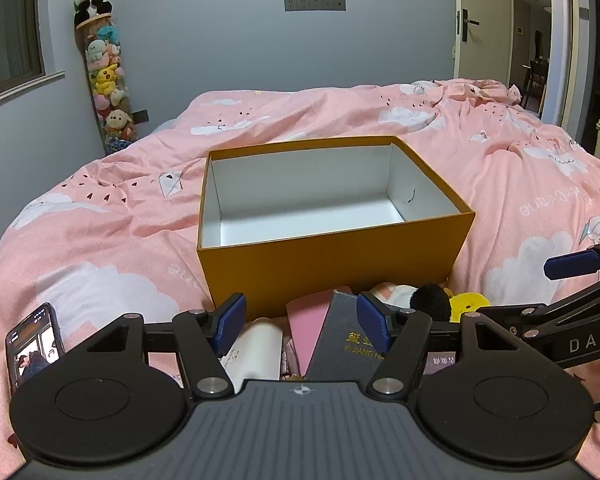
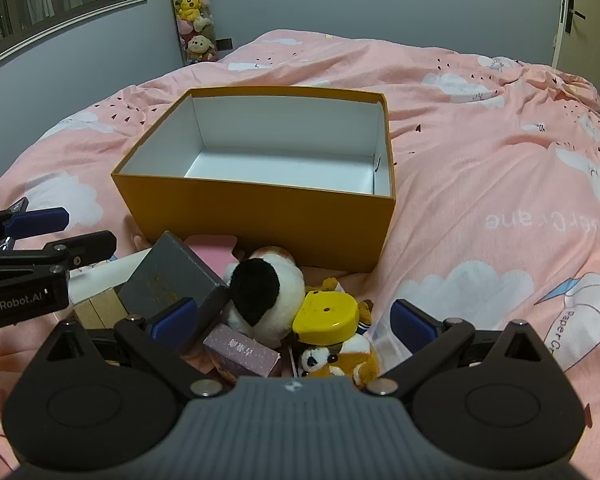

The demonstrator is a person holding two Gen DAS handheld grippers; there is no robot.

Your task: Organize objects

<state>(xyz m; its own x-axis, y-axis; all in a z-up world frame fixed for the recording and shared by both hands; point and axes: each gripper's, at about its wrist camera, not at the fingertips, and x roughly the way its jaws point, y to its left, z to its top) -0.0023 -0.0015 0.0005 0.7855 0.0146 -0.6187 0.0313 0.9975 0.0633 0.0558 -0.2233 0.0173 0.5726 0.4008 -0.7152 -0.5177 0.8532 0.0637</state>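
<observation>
An open orange box with a white empty inside stands on the pink bed. In front of it lies a pile: a dark grey book, a pink card, a white plush with a black patch, a yellow toy, a small fox plush and a purple box. My left gripper is open over the book. My right gripper is open over the plush toys.
A phone lies on the pink duvet at the left. A tall tube of plush toys leans on the far wall. A door stands open at the far right. A white paper and a cardboard piece lie by the pile.
</observation>
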